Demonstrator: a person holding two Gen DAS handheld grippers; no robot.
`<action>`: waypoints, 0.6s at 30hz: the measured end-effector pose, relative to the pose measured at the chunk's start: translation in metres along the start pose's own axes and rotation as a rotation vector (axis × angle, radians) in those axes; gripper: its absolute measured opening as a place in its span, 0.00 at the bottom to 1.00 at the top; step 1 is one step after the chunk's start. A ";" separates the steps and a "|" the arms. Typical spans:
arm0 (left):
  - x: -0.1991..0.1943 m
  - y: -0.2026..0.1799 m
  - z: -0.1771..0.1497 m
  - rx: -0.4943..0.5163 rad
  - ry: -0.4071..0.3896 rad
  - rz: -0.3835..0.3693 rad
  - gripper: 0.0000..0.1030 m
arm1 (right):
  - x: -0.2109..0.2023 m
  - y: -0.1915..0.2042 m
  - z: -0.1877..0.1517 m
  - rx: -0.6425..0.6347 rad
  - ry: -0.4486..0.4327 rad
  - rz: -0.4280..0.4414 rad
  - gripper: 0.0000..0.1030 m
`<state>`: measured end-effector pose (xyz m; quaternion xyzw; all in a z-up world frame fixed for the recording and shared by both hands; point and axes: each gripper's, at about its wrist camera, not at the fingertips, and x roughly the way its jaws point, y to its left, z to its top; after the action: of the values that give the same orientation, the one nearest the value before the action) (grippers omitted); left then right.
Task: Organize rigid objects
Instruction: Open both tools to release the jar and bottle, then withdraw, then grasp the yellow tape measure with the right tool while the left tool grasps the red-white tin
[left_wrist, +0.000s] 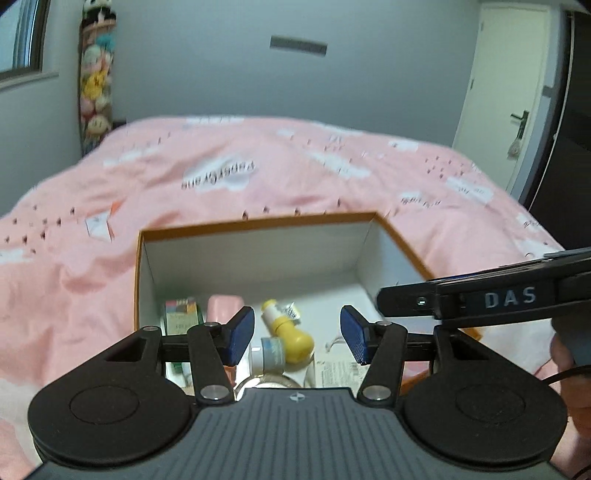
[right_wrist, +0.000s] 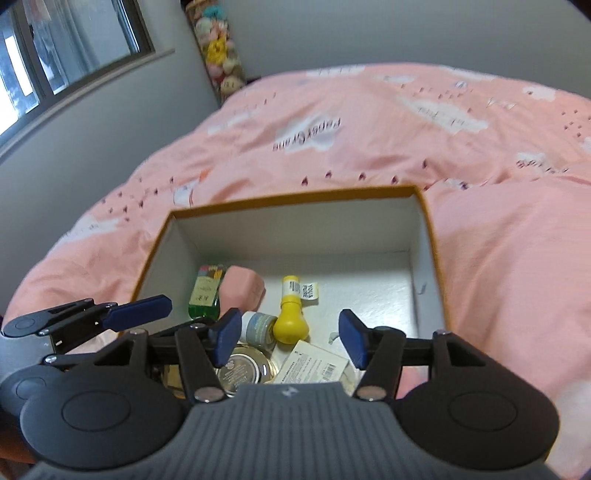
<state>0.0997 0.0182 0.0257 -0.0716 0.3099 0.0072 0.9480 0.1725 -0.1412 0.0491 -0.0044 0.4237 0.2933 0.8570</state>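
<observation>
I had my left gripper (left_wrist: 297, 334) above the near end of the box (left_wrist: 258, 223), which sat on the pink bed (left_wrist: 258, 166). Its two blue pads stood apart with nothing between them. My right gripper (right_wrist: 288, 338) was just beside it, over the same end of the box. It was part way open too and held nothing.

Below and just ahead of both grippers, down in the box, lay the things. The yellow bottle (right_wrist: 290, 319) lay right in front of my right gripper. To its left were a small white jar (right_wrist: 258, 326), a green bottle (right_wrist: 205, 293) and a pink case (right_wrist: 242, 286). A round tin (right_wrist: 240, 371) and a flat white packet (right_wrist: 314, 363) lay closest, partly hidden under my right gripper.

The far half of the box, well ahead of my grippers, was bare white floor. I saw no loose things out on the bed.

So I think most of the job was done. The things were in the box, but they lay in a heap at one end. Maybe they needed lining up. I could not tell if more things waited behind me.
</observation>
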 end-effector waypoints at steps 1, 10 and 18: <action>-0.003 -0.002 -0.001 0.002 -0.011 -0.003 0.62 | -0.008 0.000 -0.003 0.001 -0.018 -0.005 0.57; -0.023 -0.013 -0.020 0.038 -0.003 -0.050 0.62 | -0.050 -0.010 -0.045 0.006 -0.042 -0.057 0.58; 0.004 -0.012 -0.048 -0.008 0.204 -0.111 0.62 | -0.020 -0.033 -0.089 0.040 0.158 -0.121 0.61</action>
<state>0.0754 -0.0002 -0.0128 -0.0927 0.4004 -0.0514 0.9102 0.1155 -0.2011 -0.0011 -0.0360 0.4946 0.2314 0.8370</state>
